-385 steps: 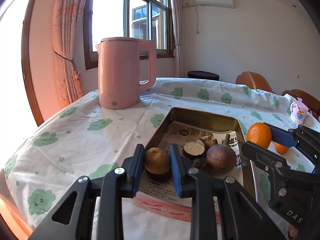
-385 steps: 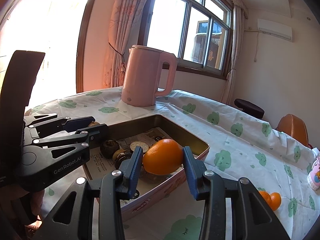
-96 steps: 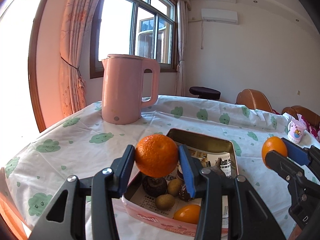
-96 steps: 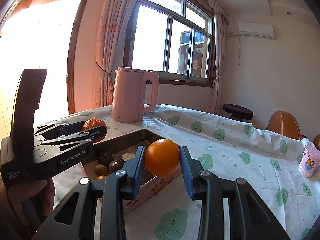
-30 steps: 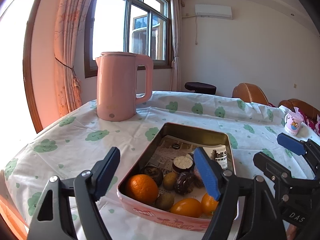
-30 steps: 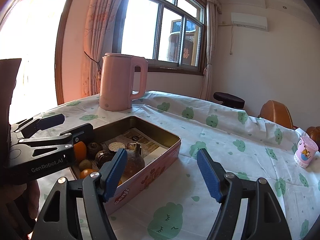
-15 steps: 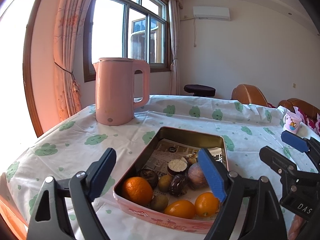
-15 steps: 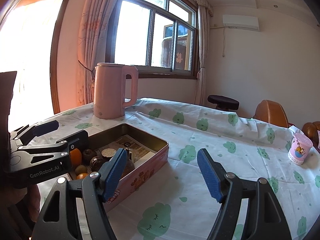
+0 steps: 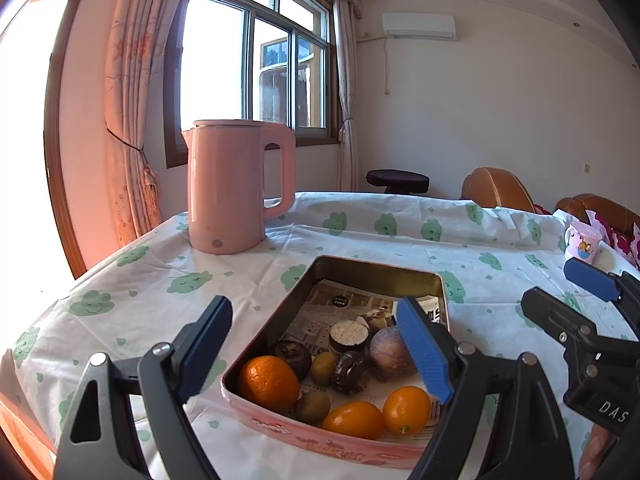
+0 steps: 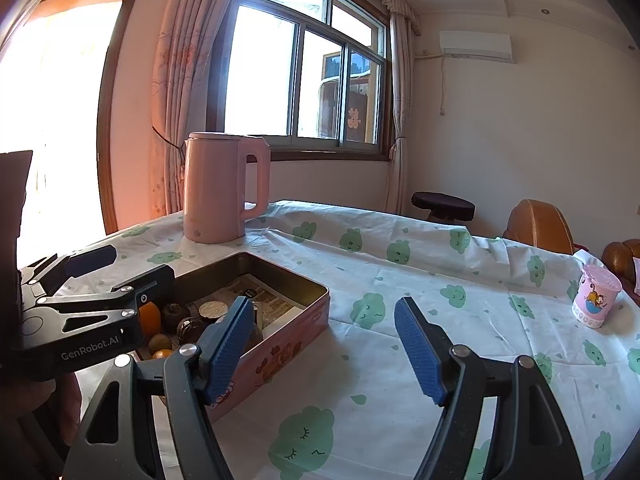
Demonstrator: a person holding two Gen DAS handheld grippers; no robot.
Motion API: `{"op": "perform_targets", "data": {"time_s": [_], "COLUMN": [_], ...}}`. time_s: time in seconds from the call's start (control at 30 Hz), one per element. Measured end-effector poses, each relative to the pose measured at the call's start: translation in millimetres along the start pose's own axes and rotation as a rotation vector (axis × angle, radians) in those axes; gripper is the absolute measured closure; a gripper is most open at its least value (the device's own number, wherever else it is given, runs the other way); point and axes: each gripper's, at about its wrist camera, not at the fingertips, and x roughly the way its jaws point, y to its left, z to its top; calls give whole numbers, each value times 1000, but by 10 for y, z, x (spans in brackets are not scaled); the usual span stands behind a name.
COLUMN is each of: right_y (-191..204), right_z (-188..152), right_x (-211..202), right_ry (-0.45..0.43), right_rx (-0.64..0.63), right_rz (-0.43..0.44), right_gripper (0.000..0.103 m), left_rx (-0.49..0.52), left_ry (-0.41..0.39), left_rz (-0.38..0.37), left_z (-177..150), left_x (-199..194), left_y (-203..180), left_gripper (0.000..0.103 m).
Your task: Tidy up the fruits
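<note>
A pink tin (image 9: 304,436) lined with newspaper stands on the table and holds the fruit: a large orange (image 9: 269,382), two smaller oranges (image 9: 406,409), kiwis (image 9: 313,406) and dark brown fruits (image 9: 390,354). My left gripper (image 9: 316,350) is open and empty, above the tin's near end. My right gripper (image 10: 322,346) is open and empty, over the cloth just right of the tin (image 10: 280,354). The right gripper also shows at the right of the left wrist view (image 9: 576,296), and the left gripper at the left of the right wrist view (image 10: 116,268).
A pink kettle (image 9: 234,184) stands at the back left of the table. A small pink cup (image 10: 596,300) stands near the right edge. The tablecloth (image 10: 400,280) is white with green cloud prints. Brown chairs (image 9: 496,188) and a dark stool (image 9: 398,180) stand behind the table.
Both grippers, open and empty, have drawn slightly back and up from the tin. The fruit in the tin has not moved.
</note>
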Motion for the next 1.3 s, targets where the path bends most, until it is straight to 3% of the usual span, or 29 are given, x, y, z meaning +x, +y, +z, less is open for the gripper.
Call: {"op": "perform_targets", "data": {"time_s": [0.3,0.5,0.7,0.83,1.3], "right_y": [-26,-100,-180,-219,-271], "right_z": [16,40,72,81,53], "right_x": [-20,-62,-124,-161,-165], "right_ry": [-9,-19,-34,-45,-34], "right_rx": [3,20,36,42,46], "right_rz": [-7,-18,-33,-45,-43], "right_gripper": [29,28,28,22,22], "left_rx": [7,5,31,29,28], "left_ry": [-9,-29,-59,-48,-50], "left_rz": [-3,-28,-44,-53,-52], "left_z": [9,46,69,80,35], "left_x": [-20,-91,-166,-150,-134], "left_y": [-46,-77,-154,-175,-221], "left_gripper": [16,2,1,0,0]}}
